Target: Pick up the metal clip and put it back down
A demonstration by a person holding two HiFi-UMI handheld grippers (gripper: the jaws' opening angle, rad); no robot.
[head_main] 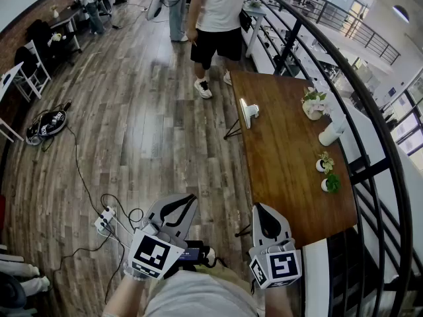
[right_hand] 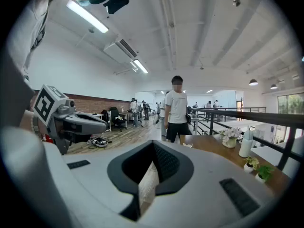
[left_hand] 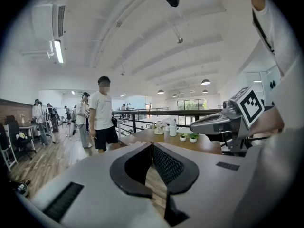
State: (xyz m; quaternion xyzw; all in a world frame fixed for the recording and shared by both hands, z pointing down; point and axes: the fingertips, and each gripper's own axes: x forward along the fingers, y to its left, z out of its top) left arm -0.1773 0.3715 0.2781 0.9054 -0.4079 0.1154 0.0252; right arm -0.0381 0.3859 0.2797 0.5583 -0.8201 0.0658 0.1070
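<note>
The metal clip [head_main: 248, 111] stands upright on the far left part of the brown wooden table [head_main: 284, 164], well ahead of both grippers. My left gripper [head_main: 189, 199] is held low over the floor, left of the table's near end, its jaws shut on nothing. My right gripper [head_main: 259, 209] hovers by the table's near corner, also shut and empty. In the left gripper view the closed jaws [left_hand: 152, 145] point toward the table [left_hand: 156, 136], with the right gripper [left_hand: 228, 120] beside them. The right gripper view shows its own closed jaws [right_hand: 153, 144] and the left gripper [right_hand: 71, 120].
A person in a white shirt and black shorts [head_main: 215, 18] stands at the table's far end. A flower pot [head_main: 314, 104], a white bottle [head_main: 330, 134] and two small plants [head_main: 325, 165] line the table's right side along the black railing [head_main: 344, 78]. A power strip with cables [head_main: 104, 220] lies on the floor.
</note>
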